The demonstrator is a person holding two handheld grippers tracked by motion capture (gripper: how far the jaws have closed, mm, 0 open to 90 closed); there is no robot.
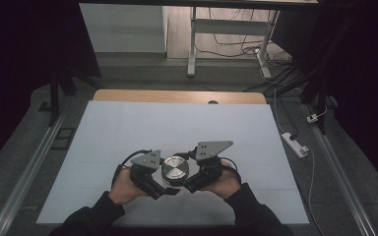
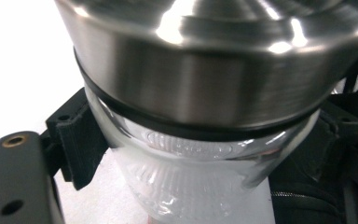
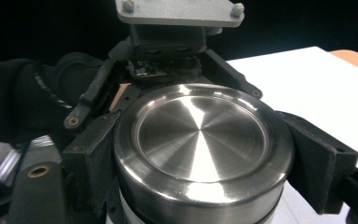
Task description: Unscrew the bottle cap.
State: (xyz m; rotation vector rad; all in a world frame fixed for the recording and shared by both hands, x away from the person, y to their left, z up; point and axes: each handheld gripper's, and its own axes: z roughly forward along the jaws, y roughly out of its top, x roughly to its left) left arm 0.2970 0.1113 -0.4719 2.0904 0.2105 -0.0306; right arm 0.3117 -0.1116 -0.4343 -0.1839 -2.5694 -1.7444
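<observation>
Glass jar [image 2: 186, 186] with brushed steel lid [image 3: 200, 140] stood near the front middle of the white table [image 1: 128, 128]. Left gripper [image 2: 186, 154] clamped the glass body below the lid; right gripper [image 3: 200, 158] clasped the lid's rim. No legible writing; embossed glass marks unreadable.

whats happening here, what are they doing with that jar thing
A person holds a tool in each hand over the white table. Both meet at a clear glass jar with a round brushed-steel lid. The left tool clamps the glass body below the lid, and the right tool grips around the lid. Whether the lid is being tightened or loosened cannot be told.
</observation>
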